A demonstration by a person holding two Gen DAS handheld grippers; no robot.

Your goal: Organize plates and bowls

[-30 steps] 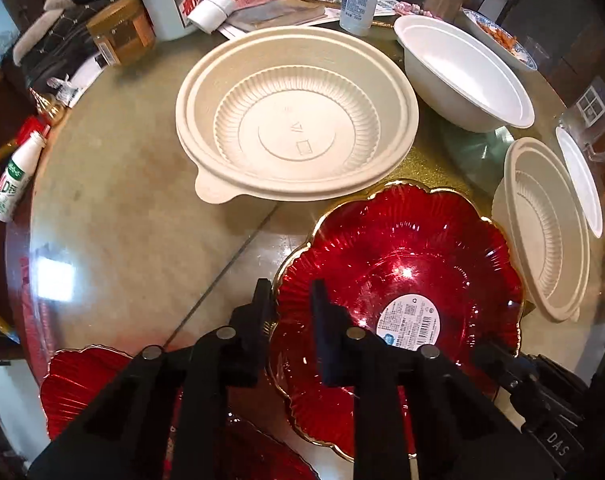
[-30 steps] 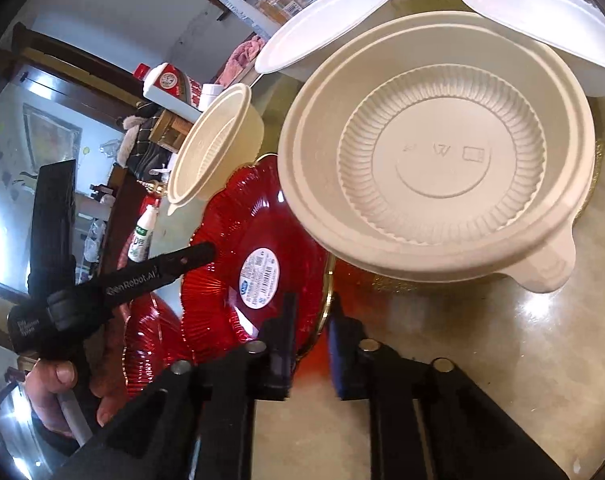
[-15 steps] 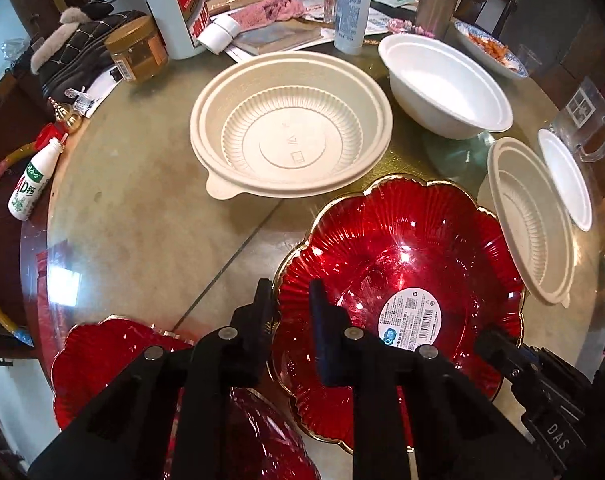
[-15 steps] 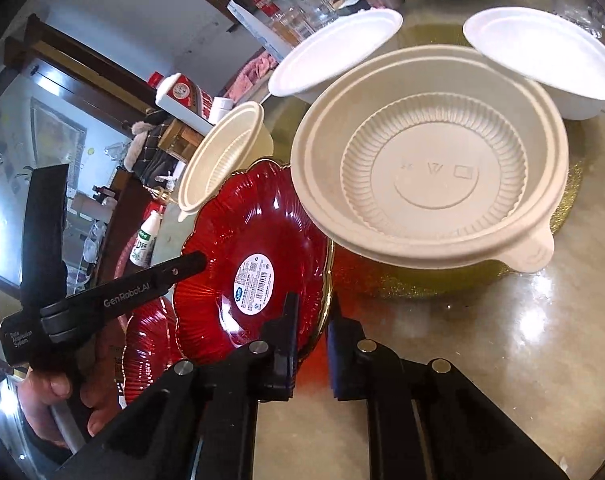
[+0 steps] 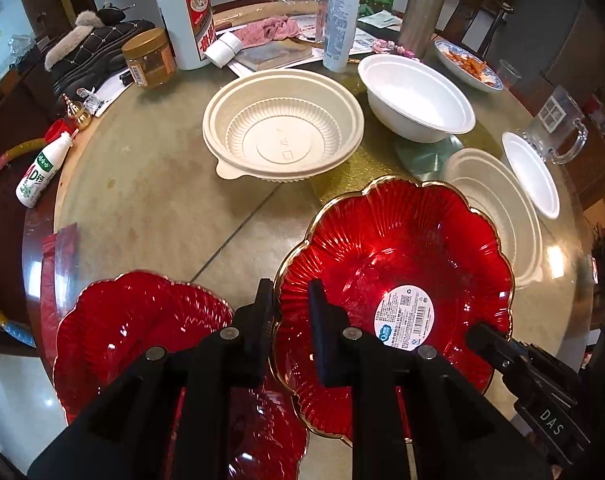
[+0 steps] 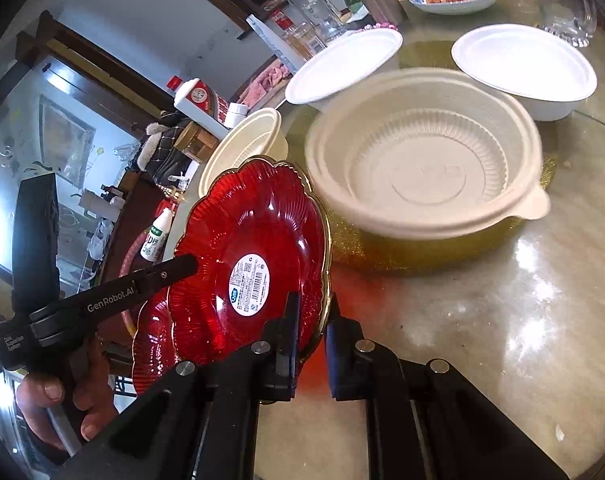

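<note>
Now both hand-held grippers pinch opposite edges of one red scalloped plate (image 5: 390,280): the left hand-held gripper (image 5: 290,308) clamps its near-left rim, the right hand-held gripper (image 6: 312,320) its gold-trimmed edge. Compared with a second ago, the plate has risen off the tabletop (image 5: 142,184) and sits tilted, and more of a second red plate (image 5: 134,336) shows below left. Judging by this, the lifted plate is likely headed for stacking there. Beige bowls (image 5: 282,124) wait beyond.

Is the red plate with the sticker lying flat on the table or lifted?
Lifted and tilted: the red plate hangs clamped at its rim, above the table.
</note>
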